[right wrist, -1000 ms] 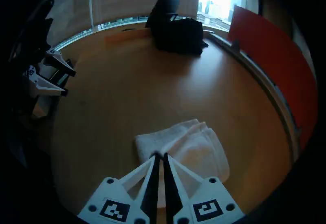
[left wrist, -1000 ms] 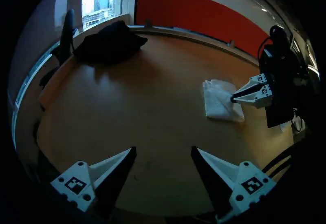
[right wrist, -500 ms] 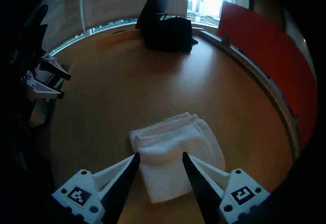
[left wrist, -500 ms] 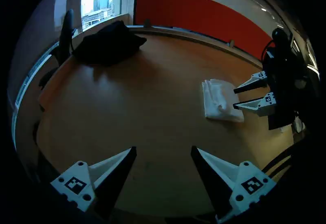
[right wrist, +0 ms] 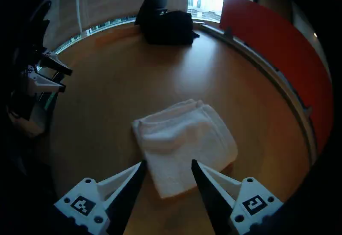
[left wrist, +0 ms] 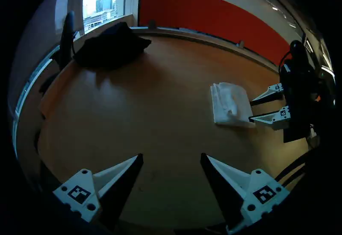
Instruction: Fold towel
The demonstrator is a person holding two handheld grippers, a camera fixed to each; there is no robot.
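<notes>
a wooden table (right wrist: 107, 89) carries a folded white towel (right wrist: 184, 143) and, well apart, a black bag (right wrist: 169, 27).

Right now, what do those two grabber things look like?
The left gripper and the right gripper each have two white, wedge-shaped fingers that narrow to points, with dark inner faces. Every finger carries a square black-and-white marker and small round holes near its base. Seen from the left gripper view, the right one has a bulky black body behind its fingers.
</notes>
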